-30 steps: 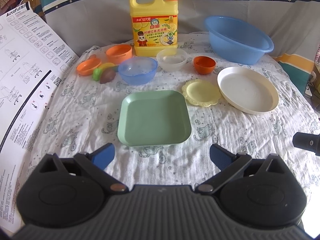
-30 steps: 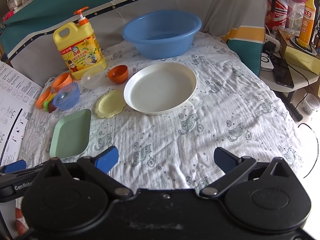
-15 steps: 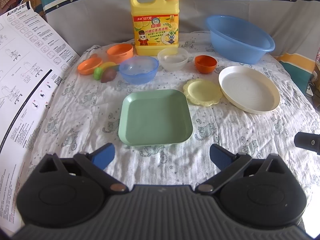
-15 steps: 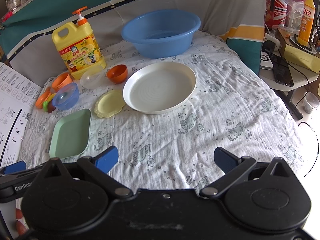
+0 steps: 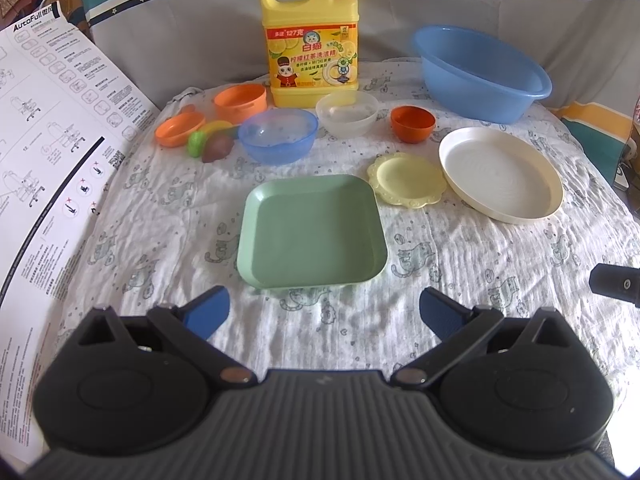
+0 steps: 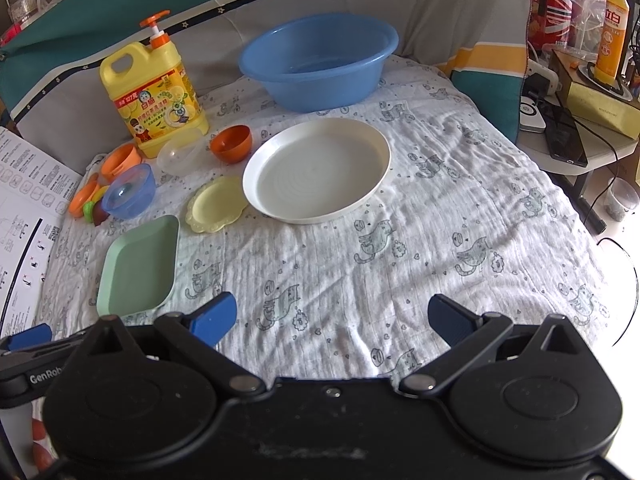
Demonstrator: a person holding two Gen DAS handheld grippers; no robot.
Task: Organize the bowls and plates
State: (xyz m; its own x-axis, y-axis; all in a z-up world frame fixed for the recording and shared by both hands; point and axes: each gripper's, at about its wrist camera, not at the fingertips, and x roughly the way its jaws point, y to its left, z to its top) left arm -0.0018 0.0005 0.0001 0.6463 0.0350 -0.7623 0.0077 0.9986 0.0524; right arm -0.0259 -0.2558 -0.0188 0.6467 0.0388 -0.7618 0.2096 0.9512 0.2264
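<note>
Both tongs, left (image 5: pixel 324 310) and right (image 6: pixel 332 318), hover level, wide open and empty, above the cloth (image 6: pixel 440 248).

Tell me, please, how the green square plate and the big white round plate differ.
The green plate is square with rounded corners; the white plate is round. The white plate looks larger across than the green plate. The green plate lies left of the white plate. Both sit empty and upright on the patterned cloth.
</note>
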